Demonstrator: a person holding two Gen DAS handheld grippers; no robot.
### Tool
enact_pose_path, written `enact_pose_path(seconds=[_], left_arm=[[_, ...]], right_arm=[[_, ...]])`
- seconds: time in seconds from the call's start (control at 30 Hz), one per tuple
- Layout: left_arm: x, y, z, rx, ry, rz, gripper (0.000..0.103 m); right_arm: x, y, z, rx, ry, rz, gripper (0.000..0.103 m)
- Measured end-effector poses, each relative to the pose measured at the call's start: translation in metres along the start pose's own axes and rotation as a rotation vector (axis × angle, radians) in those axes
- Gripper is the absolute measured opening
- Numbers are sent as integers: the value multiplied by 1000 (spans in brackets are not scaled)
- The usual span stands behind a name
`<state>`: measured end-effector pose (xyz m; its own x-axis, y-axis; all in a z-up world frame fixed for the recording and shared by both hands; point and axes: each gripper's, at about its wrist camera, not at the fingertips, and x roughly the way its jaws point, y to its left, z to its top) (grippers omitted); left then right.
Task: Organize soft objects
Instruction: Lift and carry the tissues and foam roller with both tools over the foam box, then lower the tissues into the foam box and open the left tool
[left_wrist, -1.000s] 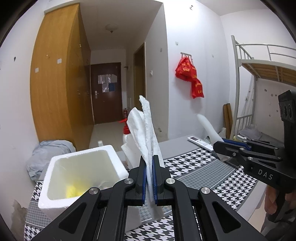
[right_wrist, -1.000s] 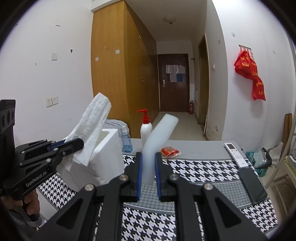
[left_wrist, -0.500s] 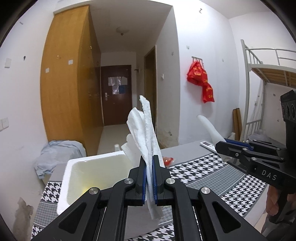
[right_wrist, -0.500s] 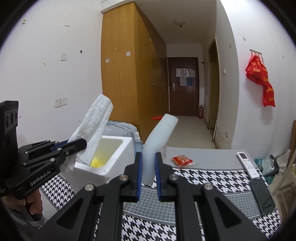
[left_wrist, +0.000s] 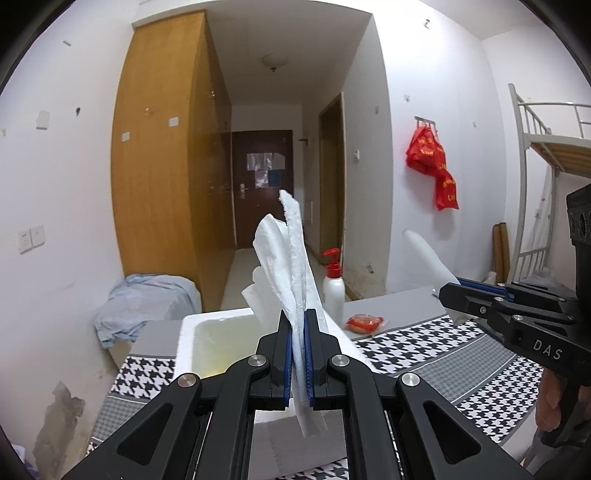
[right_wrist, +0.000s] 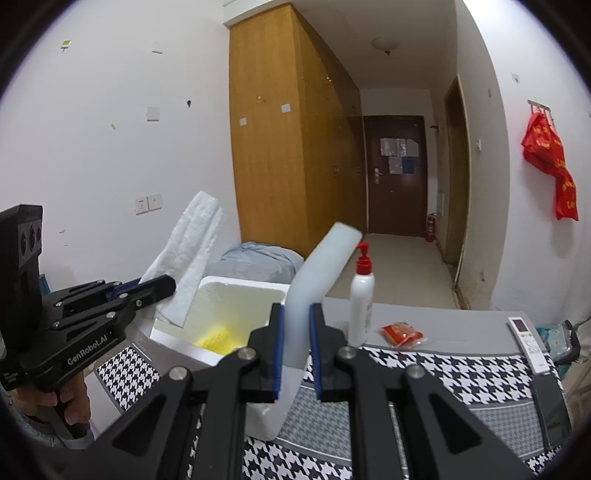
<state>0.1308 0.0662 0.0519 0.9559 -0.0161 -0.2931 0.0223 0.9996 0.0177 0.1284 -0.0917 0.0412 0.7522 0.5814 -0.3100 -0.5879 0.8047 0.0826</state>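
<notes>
My left gripper (left_wrist: 297, 354) is shut on a folded white towel (left_wrist: 291, 266) that stands up between its pads; it also shows in the right wrist view (right_wrist: 188, 258), held over the left rim of the white foam box (right_wrist: 258, 288). My right gripper (right_wrist: 296, 354) is shut on a bent white foam strip (right_wrist: 317, 273), just right of the box opening; the strip shows in the left wrist view (left_wrist: 424, 258). A yellow soft object (right_wrist: 216, 338) lies inside the box. The box shows in the left wrist view (left_wrist: 207, 328) below the towel.
A white pump bottle with red top (right_wrist: 361, 295) stands behind the box. A red snack packet (right_wrist: 402, 332), a remote (right_wrist: 528, 339) and a dark phone (right_wrist: 550, 402) lie on the houndstooth cloth (right_wrist: 443, 373). A blue-grey bundle of fabric (left_wrist: 144, 299) sits left of the table.
Both grippers have moved left toward the foam box, still holding the towel and the foam strip. The box now sits right under both grippers.
</notes>
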Motion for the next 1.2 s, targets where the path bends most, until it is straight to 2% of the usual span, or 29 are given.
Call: enact_pose_path(seconds=[0.17, 0.43, 1.03, 1.07, 1.13, 1.2], left_arm=[[-2, 10, -2, -9, 4, 32, 6], [2, 23, -4, -15, 19, 44, 6], [42, 44, -9, -46, 107, 21, 8], [44, 43, -9, -42, 113, 12, 10], [46, 44, -9, -38, 122, -3, 27], [46, 47, -8, -48, 118, -12, 64]], right_arm=[[6, 8, 0, -7, 8, 41, 16], [17, 21, 4, -15, 9, 77, 16], [43, 33, 5, -10, 55, 52, 16], [43, 33, 5, -10, 56, 51, 16], [44, 33, 6, -8, 57, 45, 16], [44, 31, 6, -4, 60, 36, 16]])
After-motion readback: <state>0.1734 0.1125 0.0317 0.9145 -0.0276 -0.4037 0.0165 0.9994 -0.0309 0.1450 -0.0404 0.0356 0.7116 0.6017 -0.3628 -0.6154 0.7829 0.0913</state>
